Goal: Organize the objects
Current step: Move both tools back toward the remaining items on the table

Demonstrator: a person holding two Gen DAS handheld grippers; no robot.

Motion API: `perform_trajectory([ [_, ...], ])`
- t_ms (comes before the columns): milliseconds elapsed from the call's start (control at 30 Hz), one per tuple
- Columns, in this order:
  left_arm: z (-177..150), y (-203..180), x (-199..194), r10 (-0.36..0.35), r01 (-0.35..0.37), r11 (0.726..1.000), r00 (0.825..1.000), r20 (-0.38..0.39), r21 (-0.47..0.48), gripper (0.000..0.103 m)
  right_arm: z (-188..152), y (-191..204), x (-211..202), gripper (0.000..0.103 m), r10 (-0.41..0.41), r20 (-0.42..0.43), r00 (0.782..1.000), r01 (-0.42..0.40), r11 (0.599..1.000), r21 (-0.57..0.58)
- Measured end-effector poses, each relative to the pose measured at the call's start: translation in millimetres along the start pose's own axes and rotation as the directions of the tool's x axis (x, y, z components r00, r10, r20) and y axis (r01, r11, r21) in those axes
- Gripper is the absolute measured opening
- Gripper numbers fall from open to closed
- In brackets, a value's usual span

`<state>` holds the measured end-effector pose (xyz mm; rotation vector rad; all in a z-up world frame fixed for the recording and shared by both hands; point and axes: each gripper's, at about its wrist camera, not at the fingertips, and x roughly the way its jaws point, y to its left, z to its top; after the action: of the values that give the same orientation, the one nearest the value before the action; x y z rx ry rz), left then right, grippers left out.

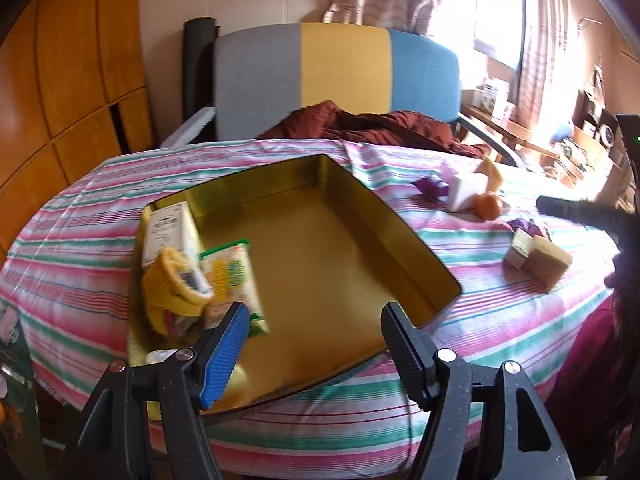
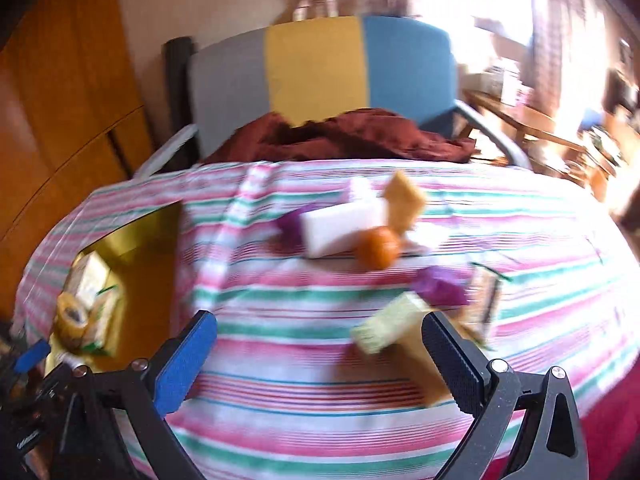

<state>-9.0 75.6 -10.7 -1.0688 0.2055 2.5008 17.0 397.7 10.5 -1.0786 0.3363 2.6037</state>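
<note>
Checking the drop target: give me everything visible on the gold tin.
The gold tin is a shallow, open rectangular tray, shiny like metal, with low upright walls and no lid in view. It lies flat on the striped cloth, at the table's left side. Most of its floor is bare. Its left end holds a white carton, a yellow tape roll and a snack packet. Neither gripper touches it.

You won't get any legible text here. The white carton (image 1: 166,232) standing in the gold tin (image 1: 424,252) has dark print lines on its front, too small & blurred to read. The snack packet (image 1: 234,276) beside it shows a green/yellow label, letters not resolvable. Right wrist view is motion-blurred, so nothing's readable there either
</note>
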Motion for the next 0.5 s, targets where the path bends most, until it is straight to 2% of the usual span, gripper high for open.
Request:
perform_trajectory([
  [133,3,-18,6,-0.040,0.040,0.998,0.999,-0.016,0.040,0.069,8,-63,0,0.103,-0.087,0.002,0.996,0.086,0.987,0.135],
  [300,8,-46,12,-0.097,0.100,0.989,0.995,-0.033,0.105,0.069,9,-127,4,0.103,-0.172,-0.008,0.985,0.168,0.945,0.279],
  [433,12,-75,22,-0.159,0.168,0.974,0.985,-0.070,0.155,0.069,0,-156,9,0.103,-0.147,-0.022,0.989,0.143,0.904,0.402],
  [500,13,-92,28,-0.205,0.221,0.960,0.973,-0.104,0.174,0.069,0,-157,5,0.103,-0.138,0.015,0.990,0.119,0.898,0.424],
])
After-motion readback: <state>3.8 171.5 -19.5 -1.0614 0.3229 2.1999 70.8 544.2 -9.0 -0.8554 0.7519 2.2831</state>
